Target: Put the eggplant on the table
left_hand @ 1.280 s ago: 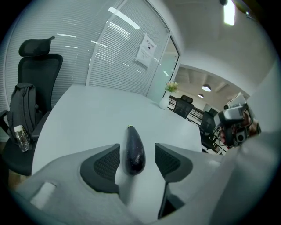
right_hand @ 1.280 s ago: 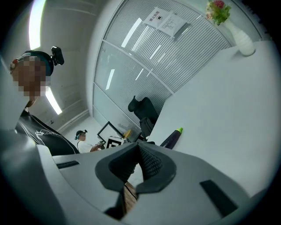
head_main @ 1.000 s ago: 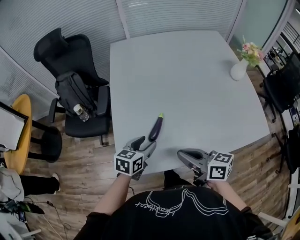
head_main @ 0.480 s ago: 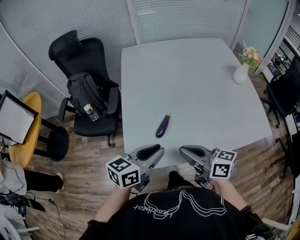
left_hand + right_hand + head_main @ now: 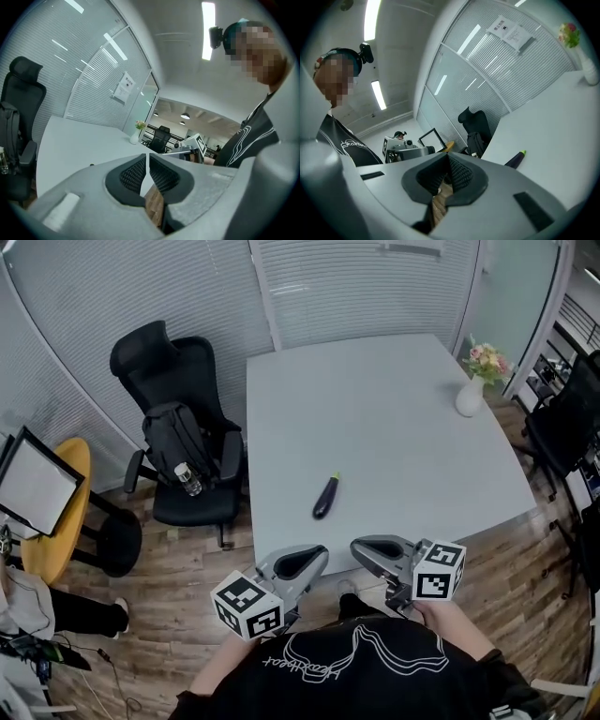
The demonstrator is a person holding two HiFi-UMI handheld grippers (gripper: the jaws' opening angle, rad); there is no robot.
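Note:
A dark purple eggplant (image 5: 325, 497) with a green stem lies alone on the pale grey table (image 5: 394, 418), near its front edge. It also shows in the right gripper view (image 5: 515, 160). Both grippers hang in front of the person's chest, off the table's near edge and apart from the eggplant. My left gripper (image 5: 316, 557) is shut with nothing in it, its pads meeting (image 5: 148, 158). My right gripper (image 5: 360, 547) is likewise shut and empty (image 5: 449, 161). The two tips point toward each other with a small gap between them.
A white vase of flowers (image 5: 469, 395) stands at the table's far right corner. A black office chair (image 5: 183, 418) holding a backpack and a bottle stands left of the table. Further left is a yellow round table (image 5: 52, 512). Wooden floor lies below the grippers.
The left gripper drew back from beside the eggplant toward the person, rose and closed its jaws. The right gripper lifted slightly. The eggplant stayed on the table.

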